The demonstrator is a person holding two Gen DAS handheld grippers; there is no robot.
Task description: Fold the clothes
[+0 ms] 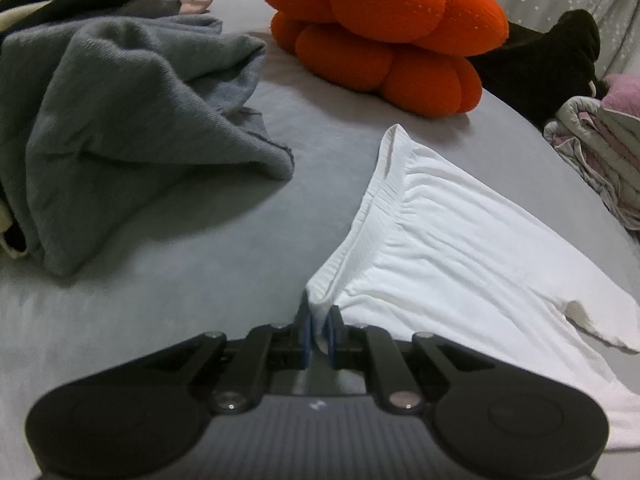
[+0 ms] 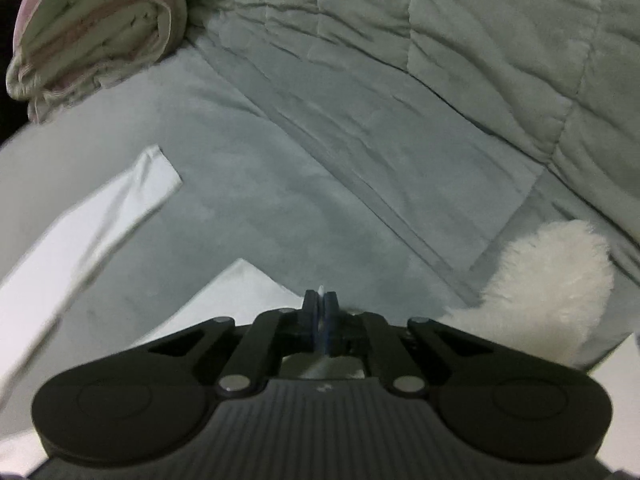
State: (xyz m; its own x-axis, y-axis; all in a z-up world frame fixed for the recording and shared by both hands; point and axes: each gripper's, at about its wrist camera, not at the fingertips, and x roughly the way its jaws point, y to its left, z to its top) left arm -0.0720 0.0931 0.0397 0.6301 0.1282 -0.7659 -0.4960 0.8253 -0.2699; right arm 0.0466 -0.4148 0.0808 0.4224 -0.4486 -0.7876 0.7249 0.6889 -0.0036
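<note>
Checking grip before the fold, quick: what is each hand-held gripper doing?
Left hand-held gripper: shut on the white garment.
Right hand-held gripper: shut on white fabric.

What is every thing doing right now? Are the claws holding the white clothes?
Left claw: shut on white garment.
Right claw: shut on white garment.
White garment: spread on the bed, waistband corner pinched.
Grey garment: crumpled, unfolded.
Orange cushion: resting on the bed.
Striped blanket: bundled up.
</note>
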